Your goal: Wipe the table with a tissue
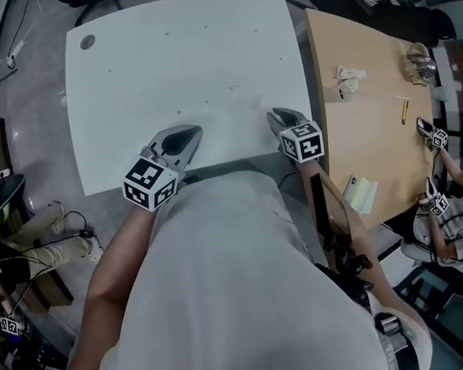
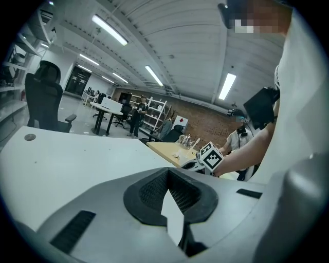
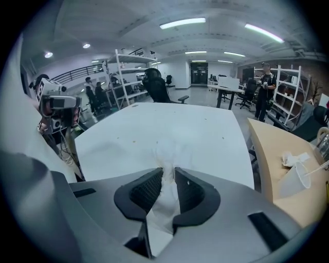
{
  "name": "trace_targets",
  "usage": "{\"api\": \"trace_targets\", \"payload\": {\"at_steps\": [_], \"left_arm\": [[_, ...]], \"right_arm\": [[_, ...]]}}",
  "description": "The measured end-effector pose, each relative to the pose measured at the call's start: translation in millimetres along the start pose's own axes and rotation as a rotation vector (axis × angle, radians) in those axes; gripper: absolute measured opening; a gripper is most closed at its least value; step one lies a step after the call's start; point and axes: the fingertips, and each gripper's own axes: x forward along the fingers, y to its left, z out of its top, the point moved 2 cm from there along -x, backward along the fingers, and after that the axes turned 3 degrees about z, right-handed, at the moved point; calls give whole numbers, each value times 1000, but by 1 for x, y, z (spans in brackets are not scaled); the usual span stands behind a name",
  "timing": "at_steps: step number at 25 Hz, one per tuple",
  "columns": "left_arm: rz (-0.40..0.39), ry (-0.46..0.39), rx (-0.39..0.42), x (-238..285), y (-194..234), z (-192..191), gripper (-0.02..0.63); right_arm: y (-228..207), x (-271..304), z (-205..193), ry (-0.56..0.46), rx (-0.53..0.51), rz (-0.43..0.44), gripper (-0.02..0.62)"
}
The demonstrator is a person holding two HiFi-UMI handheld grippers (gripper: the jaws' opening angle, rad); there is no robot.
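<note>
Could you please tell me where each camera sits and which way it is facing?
Head view: on the person's head, looking steeply down at the white rectangular table; the pale-shirted torso, both forearms, left tool and right tool show.
Left gripper view: on the left tool, looking nearly level across that table towards the tan wooden table; its shut jaws and the right forearm show.
Right gripper view: on the right tool, looking along the white table; its jaws grip a white crumpled tissue.
Shared: all three show both tables.
</note>
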Motion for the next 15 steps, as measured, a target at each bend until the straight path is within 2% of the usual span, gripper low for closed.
{"api": "trace_targets", "payload": {"at_steps": [4, 11, 15], "left_arm": [[-6, 20, 19, 18, 2, 8, 6], [24, 53, 8, 49, 1, 22, 5], [41, 68, -3, 65, -3, 24, 6]], "right_arm": [[-31, 4, 7, -10, 15, -23, 77], [-105, 21, 29, 4, 24, -71, 78], [-147, 36, 49, 0, -30, -94, 77]]}}
